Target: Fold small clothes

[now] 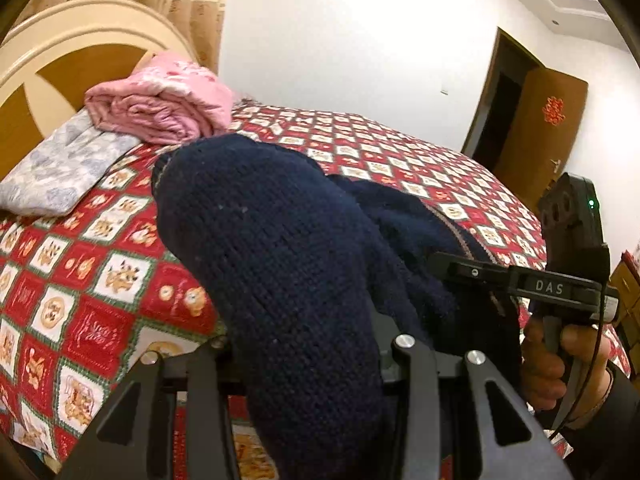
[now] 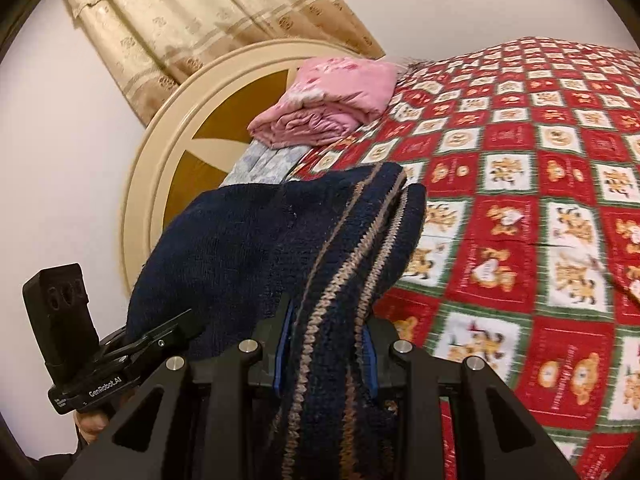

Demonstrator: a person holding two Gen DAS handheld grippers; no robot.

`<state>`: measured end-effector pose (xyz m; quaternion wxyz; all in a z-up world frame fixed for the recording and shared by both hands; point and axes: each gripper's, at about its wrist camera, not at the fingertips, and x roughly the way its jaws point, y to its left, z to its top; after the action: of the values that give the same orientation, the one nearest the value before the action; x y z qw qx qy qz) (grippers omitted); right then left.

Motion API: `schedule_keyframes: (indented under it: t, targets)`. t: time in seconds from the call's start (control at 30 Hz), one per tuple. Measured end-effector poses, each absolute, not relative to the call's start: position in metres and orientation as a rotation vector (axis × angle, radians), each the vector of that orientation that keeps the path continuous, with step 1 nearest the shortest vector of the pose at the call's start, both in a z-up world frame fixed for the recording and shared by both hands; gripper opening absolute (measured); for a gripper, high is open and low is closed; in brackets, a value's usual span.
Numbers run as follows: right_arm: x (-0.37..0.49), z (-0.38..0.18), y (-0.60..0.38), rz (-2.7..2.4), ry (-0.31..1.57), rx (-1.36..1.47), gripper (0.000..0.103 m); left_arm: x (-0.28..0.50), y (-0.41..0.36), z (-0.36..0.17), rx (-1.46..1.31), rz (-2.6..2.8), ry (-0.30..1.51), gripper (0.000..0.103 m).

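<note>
Bedroom surroundings are seen in both views: a bed covered by a red checked quilt [image 2: 520,208], a round cream headboard [image 2: 168,160], beige curtains [image 2: 192,20] and, in the left wrist view, a brown door [image 1: 536,128]. At the head of the bed a folded pink blanket [image 1: 160,100] is laid on a grey patterned pillow [image 1: 56,172].

The dark blue knitted sweater [image 1: 280,260] is held up above the quilt between the 2 tools. The left gripper [image 1: 308,360] is closed on a thick bunch of plain knit, though its fingertips are hidden by the wool. The right gripper [image 2: 324,344] is clamped on the ribbed edge with tan stripes, the cloth being pinched between its blue pads [image 2: 282,344].

The garment is judged soft, limp and fairly heavy for its size; it would be expected to sag and stretch rather than slide, and the loose knit could snag. Better control would probably be gained if hold were taken at 2 separate corners of the striped hem or at the shoulders, so that it can be spread flat on the quilt before any fold is made.
</note>
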<state>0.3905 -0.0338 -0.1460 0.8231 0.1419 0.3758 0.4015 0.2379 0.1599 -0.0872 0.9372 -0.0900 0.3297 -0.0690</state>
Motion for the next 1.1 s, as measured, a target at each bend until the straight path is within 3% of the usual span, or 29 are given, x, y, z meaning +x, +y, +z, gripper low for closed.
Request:
schedule_keyframes:
  t: [1.1]
  targets:
    - [0.46,-0.218,0.044,0.874,0.969,0.29,0.03,0.278,0.235,-0.164,-0.241,-0.088,0.816,0.042]
